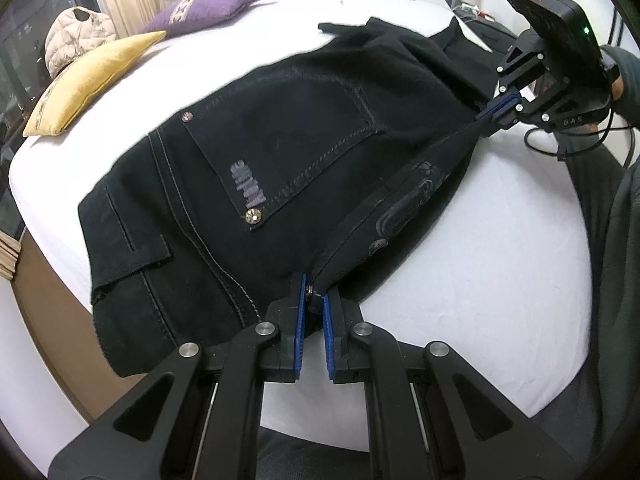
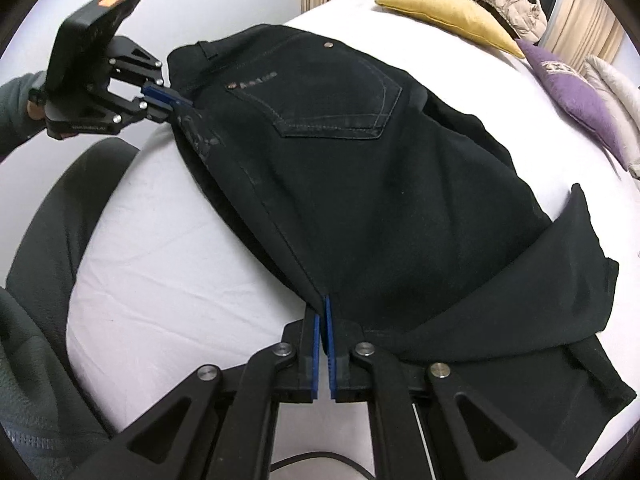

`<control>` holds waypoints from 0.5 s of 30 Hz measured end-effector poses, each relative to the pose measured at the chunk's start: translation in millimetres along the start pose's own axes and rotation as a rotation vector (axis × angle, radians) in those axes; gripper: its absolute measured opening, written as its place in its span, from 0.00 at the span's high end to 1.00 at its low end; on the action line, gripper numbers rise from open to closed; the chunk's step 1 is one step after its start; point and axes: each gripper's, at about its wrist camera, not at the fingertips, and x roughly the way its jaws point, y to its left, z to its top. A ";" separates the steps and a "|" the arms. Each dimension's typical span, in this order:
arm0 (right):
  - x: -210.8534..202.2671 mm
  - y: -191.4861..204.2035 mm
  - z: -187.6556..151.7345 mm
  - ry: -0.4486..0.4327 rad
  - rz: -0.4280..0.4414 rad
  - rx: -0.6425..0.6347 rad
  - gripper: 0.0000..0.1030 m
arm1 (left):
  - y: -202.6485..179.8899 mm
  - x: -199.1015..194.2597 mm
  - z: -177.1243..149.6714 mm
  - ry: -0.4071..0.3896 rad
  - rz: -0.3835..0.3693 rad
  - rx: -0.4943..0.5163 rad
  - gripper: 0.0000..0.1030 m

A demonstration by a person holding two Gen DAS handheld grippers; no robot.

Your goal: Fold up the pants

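Black pants [image 1: 280, 184] flat on the bed [image 1: 460, 264], back pocket [image 1: 288, 140] face up, spread ahead of both sets of jaws.

Near edge of the pants pulled into a taut line between the two grippers. Long axis of that held edge running jaw to jaw, roughly parallel to the bed's near side. Bulk of the fabric lying beyond that line, away from the person; yellow pillow [image 1: 92, 80] and purple pillow [image 1: 208, 10] well beyond it at the far side of the bed.

Left gripper [image 1: 314, 300]: jaws clenched on the waistband end of the edge, by a metal button right at the pads. Seen from the right wrist view as left gripper [image 2: 168, 100], same story, blue pads pinching the dark cloth.

Right gripper [image 2: 325, 312]: jaws clenched on the side seam, further down the leg, pads nearly together with only thin fabric between. From the left wrist view, right gripper [image 1: 490, 112] at the far end of the stretched edge, fabric rising slightly to it.

Leg end [image 2: 580, 280] already doubled back, off to the right of the right jaws.

Judgement: neither hand nearer, both already on the edge. Next move likely a carry of this edge forward over the far side, so both hands need to travel together to keep the line straight.
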 end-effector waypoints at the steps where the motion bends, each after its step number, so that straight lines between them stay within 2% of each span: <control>1: 5.0 1.7 -1.9 0.009 0.002 0.001 0.96 | -3.8 6.3 -1.8 0.012 0.012 0.021 0.93; 3: 18.2 3.7 -6.3 0.017 0.007 0.011 0.95 | -4.6 11.3 -3.6 0.012 0.013 0.017 0.92; 5: 15.9 -1.5 -10.3 0.010 0.005 0.013 0.95 | 1.8 9.1 -4.5 -0.002 -0.014 -0.026 0.90; 9: 9.7 -8.8 -12.2 0.004 0.023 0.031 0.93 | 1.5 3.1 -4.4 0.010 -0.015 -0.032 0.87; 10: 9.2 -10.6 -12.0 0.002 0.033 0.046 0.89 | 1.7 0.8 -2.5 0.023 -0.020 -0.042 0.82; 12: 3.3 -13.3 -10.1 -0.016 0.050 0.088 0.88 | 4.5 -9.4 0.6 0.047 -0.059 -0.081 0.54; 13: -1.0 -14.6 -9.5 -0.028 0.057 0.100 0.87 | 4.3 -15.1 1.4 0.043 -0.077 -0.092 0.35; 15: -11.2 -19.4 -10.3 -0.061 0.073 0.118 0.85 | 7.0 -31.8 3.6 0.031 -0.108 -0.124 0.32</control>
